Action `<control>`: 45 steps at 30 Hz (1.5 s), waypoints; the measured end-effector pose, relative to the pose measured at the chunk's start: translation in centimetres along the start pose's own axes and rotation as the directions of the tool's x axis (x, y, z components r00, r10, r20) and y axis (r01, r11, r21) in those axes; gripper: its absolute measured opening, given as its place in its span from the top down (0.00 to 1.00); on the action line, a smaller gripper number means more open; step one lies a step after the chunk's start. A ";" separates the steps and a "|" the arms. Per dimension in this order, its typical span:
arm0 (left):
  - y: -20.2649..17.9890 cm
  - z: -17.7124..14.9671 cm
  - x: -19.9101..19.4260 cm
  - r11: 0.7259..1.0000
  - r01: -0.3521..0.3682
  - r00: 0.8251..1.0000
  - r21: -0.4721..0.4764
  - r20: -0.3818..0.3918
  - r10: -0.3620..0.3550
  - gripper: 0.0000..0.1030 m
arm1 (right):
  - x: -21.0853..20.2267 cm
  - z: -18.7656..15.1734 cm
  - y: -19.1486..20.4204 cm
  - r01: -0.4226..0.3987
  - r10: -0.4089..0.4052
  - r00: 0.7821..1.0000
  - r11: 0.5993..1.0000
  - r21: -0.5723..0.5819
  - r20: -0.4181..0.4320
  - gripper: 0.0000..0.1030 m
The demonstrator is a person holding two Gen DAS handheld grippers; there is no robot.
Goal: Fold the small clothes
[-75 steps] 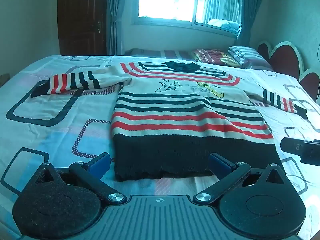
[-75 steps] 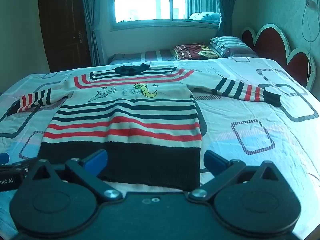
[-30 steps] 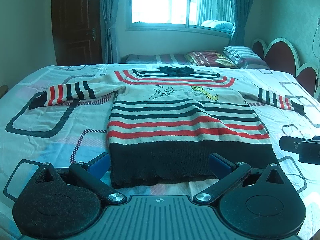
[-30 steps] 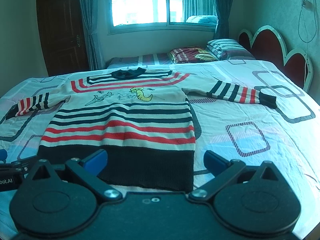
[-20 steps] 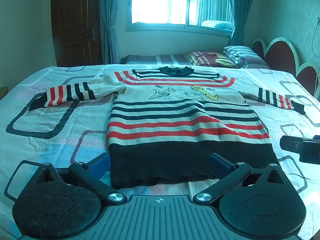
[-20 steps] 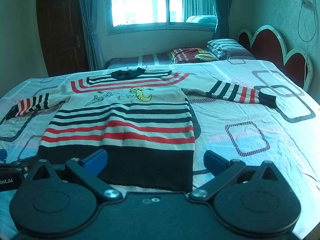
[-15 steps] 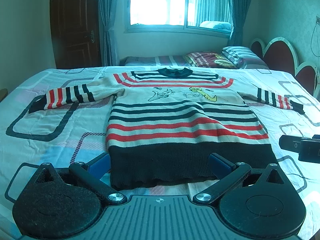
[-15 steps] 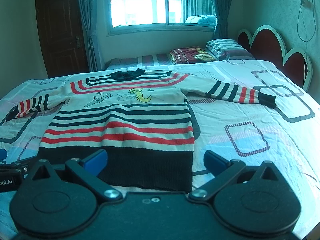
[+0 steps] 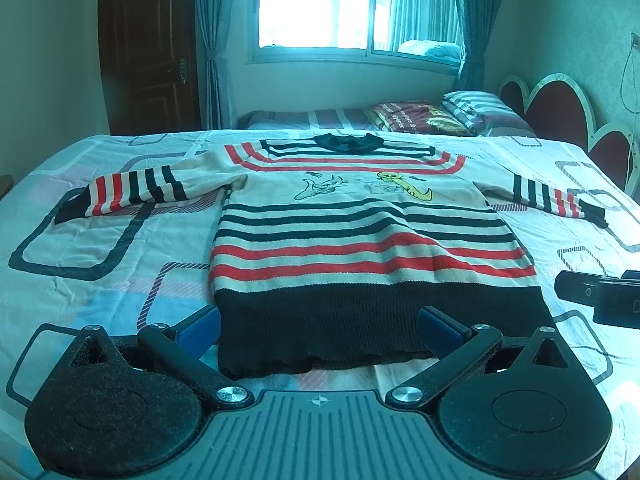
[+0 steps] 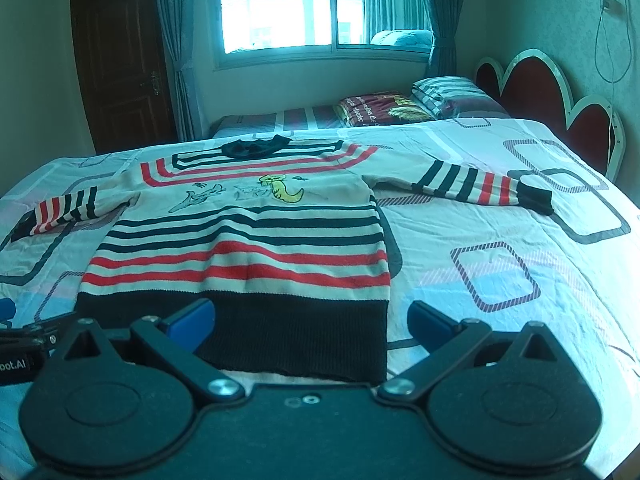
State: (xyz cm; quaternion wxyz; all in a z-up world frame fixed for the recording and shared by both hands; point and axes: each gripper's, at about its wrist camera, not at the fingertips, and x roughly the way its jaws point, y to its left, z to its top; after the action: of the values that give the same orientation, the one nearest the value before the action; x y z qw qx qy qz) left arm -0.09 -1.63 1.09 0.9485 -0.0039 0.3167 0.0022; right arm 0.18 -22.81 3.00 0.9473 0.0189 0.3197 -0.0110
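Left tongs (image 9: 318,326) and right tongs (image 10: 310,320) gape empty at the hem of the striped knit sweater (image 9: 360,236) spread flat on the bed (image 9: 80,264) – a shallow pinch risks snagging bedsheet or lifting one layer

The sweater (image 9: 352,232) lies flat on the bed (image 9: 100,280), hem nearest, collar at 12 o'clock, one sleeve reaching to 9 o'clock, the other to 3. The left gripper (image 9: 318,326) sits at 6 o'clock before the hem — the right gripper (image 9: 596,294) beside it at 3 o'clock. Pillows (image 9: 476,110) lie behind the collar, toward 1 o'clock — the window (image 9: 352,4) beyond.
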 end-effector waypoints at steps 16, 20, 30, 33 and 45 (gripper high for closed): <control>-0.3 0.0 0.2 1.000 -0.001 1.000 0.007 -0.010 0.001 0.00 | 0.4 -0.3 -0.4 -0.006 0.007 1.000 1.000 0.014 -0.006 0.01; -0.4 0.1 0.2 1.000 0.000 1.000 0.010 -0.007 0.000 0.00 | 0.4 -0.3 -0.5 -0.007 0.007 1.000 1.000 0.015 -0.004 0.01; 1.0 3.5 3.4 0.984 0.156 0.985 -0.088 -0.060 -0.161 0.00 | 0.7 1.4 -3.5 -0.029 0.025 0.999 0.996 0.084 0.048 0.02; 1.1 5.8 5.8 0.984 0.145 0.989 -0.099 -0.005 -0.146 0.00 | 1.6 3.1 -6.7 0.015 -0.031 0.994 0.989 0.150 0.103 0.02; -0.6 11.9 18.6 0.995 0.066 0.997 -0.073 0.037 -0.064 0.00 | 12.9 8.7 -23.3 0.067 -0.146 0.979 0.893 0.444 0.146 0.68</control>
State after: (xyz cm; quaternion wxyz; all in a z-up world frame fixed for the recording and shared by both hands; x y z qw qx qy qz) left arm 21.98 -2.07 -0.59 0.9527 -0.0495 0.2995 -0.0169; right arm 15.00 -46.60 1.43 0.9412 0.2122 0.2251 -0.1360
